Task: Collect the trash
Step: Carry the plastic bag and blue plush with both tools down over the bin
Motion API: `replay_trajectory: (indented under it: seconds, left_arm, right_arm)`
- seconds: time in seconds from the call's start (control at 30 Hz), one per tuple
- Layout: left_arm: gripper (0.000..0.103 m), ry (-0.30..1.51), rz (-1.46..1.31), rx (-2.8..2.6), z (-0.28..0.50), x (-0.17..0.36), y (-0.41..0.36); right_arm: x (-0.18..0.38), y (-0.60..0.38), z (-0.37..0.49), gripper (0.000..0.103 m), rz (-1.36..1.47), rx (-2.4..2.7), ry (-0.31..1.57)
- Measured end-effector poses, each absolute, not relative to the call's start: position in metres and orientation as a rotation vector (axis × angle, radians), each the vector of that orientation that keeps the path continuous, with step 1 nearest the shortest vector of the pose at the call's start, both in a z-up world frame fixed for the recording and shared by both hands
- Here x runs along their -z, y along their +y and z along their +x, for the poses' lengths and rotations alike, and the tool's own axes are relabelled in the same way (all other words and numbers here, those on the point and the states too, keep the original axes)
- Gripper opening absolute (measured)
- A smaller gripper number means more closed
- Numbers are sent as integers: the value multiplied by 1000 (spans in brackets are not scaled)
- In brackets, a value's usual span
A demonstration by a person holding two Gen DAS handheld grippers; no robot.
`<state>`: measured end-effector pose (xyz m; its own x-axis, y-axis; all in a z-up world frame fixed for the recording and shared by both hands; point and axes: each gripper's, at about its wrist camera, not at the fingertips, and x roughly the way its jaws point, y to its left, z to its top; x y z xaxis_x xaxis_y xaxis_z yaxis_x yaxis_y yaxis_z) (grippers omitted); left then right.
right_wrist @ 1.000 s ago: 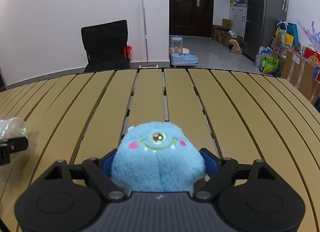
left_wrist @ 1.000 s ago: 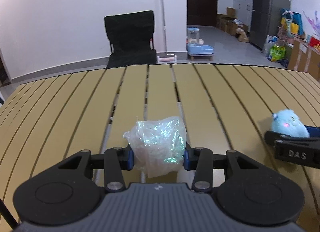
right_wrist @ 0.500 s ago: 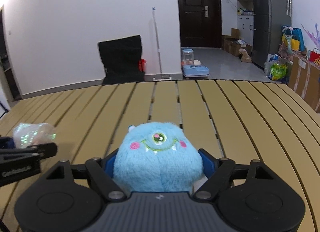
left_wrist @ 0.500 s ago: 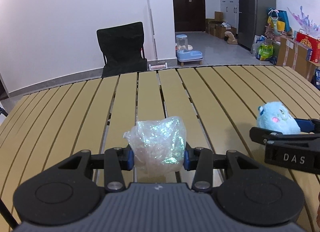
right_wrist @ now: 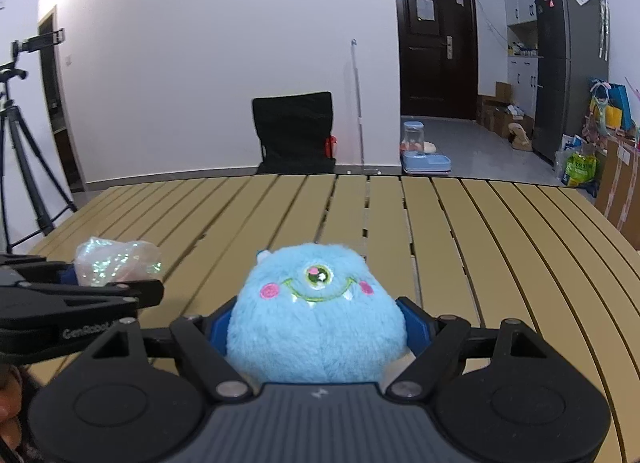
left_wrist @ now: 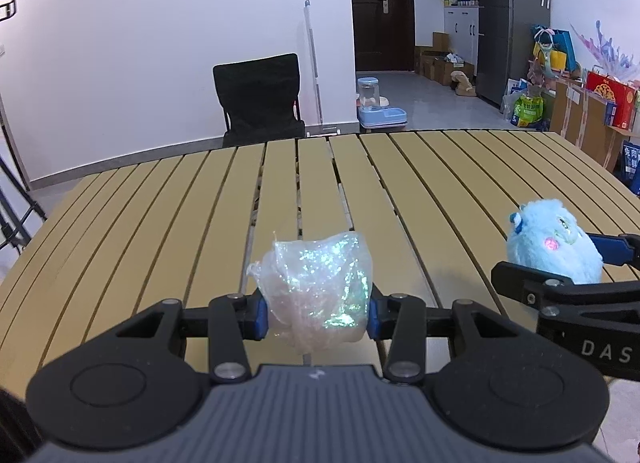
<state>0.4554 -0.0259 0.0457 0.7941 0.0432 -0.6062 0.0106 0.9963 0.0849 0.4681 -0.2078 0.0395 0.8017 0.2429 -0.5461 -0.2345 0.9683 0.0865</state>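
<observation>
Left wrist: black chair (left_wrist: 260, 97) and mop pole (left_wrist: 313, 67) beyond slatted table (left_wrist: 440, 183).

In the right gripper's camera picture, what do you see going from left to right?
Tripod → crumpled shiny wrapper in the left gripper → blue one-eyed plush monster → green bag on the floor.

I see a slatted table (left_wrist: 200, 199) across mid-frame, a black chair (left_wrist: 260, 97) behind it, a tripod (right_wrist: 16, 135) far left.
</observation>
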Motion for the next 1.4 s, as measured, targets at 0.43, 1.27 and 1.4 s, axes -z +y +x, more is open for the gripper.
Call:
replay_trajectory:
  seconds: [0.43, 1.27, 1.4]
  left_arm:
    - [44, 643, 59, 1, 349, -41, -17]
    - [44, 771, 78, 53, 227, 48, -9]
    - [44, 804, 82, 59, 223, 63, -10]
  right_arm:
    - [-47, -203, 351, 80, 11, -307, 589]
    - [47, -200, 222, 80, 39, -309, 729]
    - [65, -198, 214, 80, 45, -303, 766]
